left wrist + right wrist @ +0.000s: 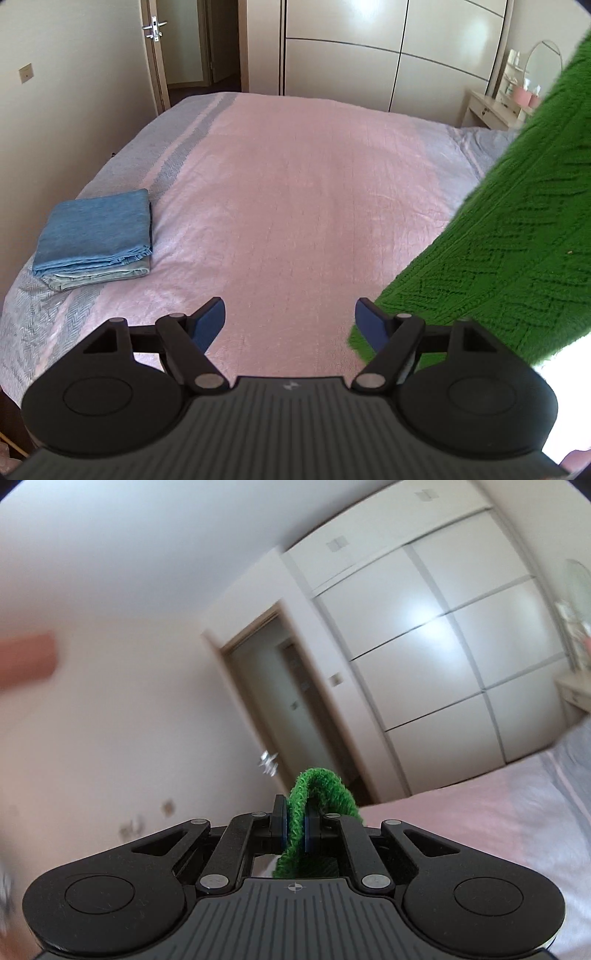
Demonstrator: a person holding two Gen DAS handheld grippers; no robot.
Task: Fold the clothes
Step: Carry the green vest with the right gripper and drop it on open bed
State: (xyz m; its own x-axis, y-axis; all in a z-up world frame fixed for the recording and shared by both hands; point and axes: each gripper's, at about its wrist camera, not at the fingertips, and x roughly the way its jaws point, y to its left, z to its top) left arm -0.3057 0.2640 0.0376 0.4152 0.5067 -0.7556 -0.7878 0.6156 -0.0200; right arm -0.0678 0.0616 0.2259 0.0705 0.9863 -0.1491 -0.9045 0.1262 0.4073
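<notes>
A green knitted garment [517, 240] hangs down the right side of the left wrist view, above the pink bedspread [295, 192]. My left gripper [290, 314] is open over the bed, its blue pads wide apart with nothing between them; the garment's lower edge brushes past its right finger [369, 321]. In the right wrist view my right gripper [295, 825] is shut on a fold of the green garment [314, 794], which loops up over the fingertips. This gripper is raised and points almost level toward the doorway.
A stack of folded blue clothes [96, 236] lies at the bed's left edge. Beyond the bed stand a white wardrobe [369, 55], an open door [155, 55] and a dressing table [495, 107] with a mirror at the right.
</notes>
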